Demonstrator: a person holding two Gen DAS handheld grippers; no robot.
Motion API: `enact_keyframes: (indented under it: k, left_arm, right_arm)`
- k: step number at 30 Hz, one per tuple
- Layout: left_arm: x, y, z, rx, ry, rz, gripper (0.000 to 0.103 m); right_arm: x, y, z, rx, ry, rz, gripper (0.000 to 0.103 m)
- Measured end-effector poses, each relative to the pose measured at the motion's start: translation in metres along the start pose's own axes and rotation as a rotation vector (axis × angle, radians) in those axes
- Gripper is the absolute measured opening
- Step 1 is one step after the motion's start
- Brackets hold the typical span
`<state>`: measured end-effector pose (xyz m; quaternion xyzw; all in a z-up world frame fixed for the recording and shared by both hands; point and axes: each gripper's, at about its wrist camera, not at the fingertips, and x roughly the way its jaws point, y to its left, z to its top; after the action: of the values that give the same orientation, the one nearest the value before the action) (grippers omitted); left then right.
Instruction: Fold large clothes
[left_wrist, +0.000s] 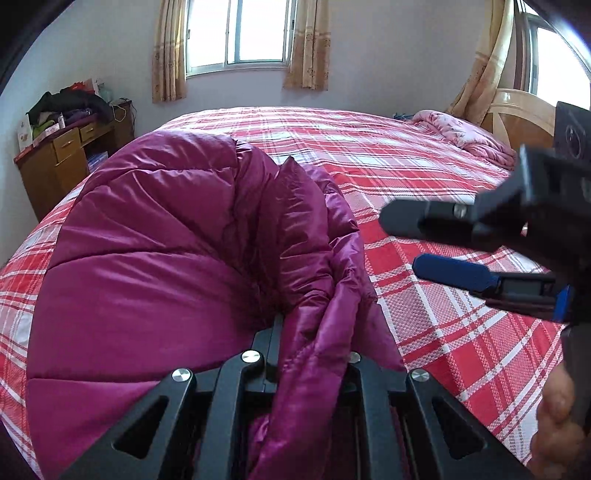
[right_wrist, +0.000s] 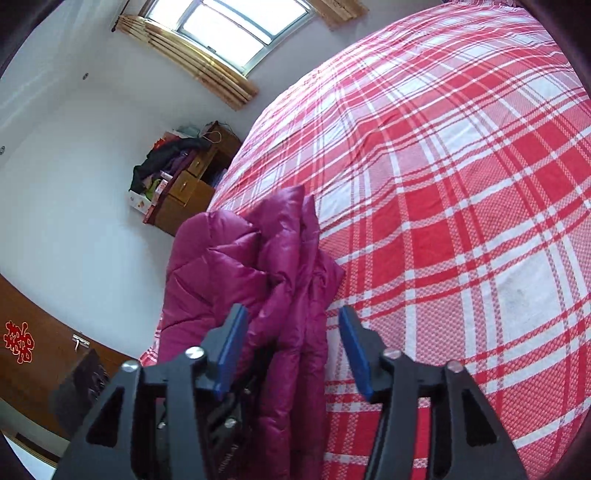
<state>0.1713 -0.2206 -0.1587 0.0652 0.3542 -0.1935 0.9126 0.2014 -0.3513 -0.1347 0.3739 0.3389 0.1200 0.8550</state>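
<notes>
Magenta puffer coat (left_wrist: 155, 258) lies bunched on the bed (left_wrist: 424, 155), at the near-left corner of the red-and-white plaid sheet (right_wrist: 461, 184). Quilted body spreads toward the left edge; a ridge of gathered fabric runs up its right side.

Left gripper (left_wrist: 314, 354): jaws clenched on that ridge of coat fabric, which bulges up between the black fingers and hides most of them.

Right gripper (right_wrist: 291, 350): jaws released, blue pads (right_wrist: 229, 354) spread wide. In the right wrist view the coat's fold passes between the pads, nearer the left one; whether either pad touches it I cannot tell. In the left wrist view the same gripper (left_wrist: 402, 240) hangs over bare sheet to the right of the coat, fingers pointing at it, apart from the fabric. The holding hand (left_wrist: 557, 417) shows at the lower right edge.

Rest of the sheet, centre to far edge, is flat. Crumpled pink quilt (left_wrist: 465, 136) sits at the far-right corner against the pale wooden headboard (left_wrist: 517, 118).

Off the bed's left side: wooden desk (left_wrist: 62, 155) with drawers against the wall, its top heaped with dark and purple clothing (left_wrist: 70, 107), boxes and small items too small to name. Window (left_wrist: 240, 33) with tan curtains (left_wrist: 170, 51) on the far wall; second curtained window at right. Brown door (right_wrist: 33, 354) with a red paper ornament shows in the right wrist view, lower left.
</notes>
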Motion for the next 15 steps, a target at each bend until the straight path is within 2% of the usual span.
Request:
enact_keyframes:
  k: [4, 9, 13, 14, 15]
  left_arm:
    - [-0.001, -0.003, -0.004, 0.02, -0.017, 0.004, 0.012]
    - [-0.003, -0.013, -0.012, 0.065, -0.053, 0.023, 0.012]
    - [-0.006, -0.018, -0.016, 0.085, -0.049, 0.019, 0.012]
    - [-0.01, -0.017, -0.015, 0.094, -0.04, 0.008, 0.012]
    - [-0.013, -0.016, -0.014, 0.099, -0.031, -0.004, 0.013]
  right_arm:
    - [0.011, 0.014, 0.017, -0.042, 0.047, 0.037, 0.065]
    - [0.043, 0.03, 0.028, -0.107, 0.145, 0.027, 0.065]
    - [0.064, 0.045, 0.024, -0.212, 0.2, -0.022, 0.066]
    - [0.067, 0.048, 0.022, -0.242, 0.209, -0.048, 0.063]
    - [0.071, 0.048, 0.021, -0.264, 0.209, -0.08, 0.049]
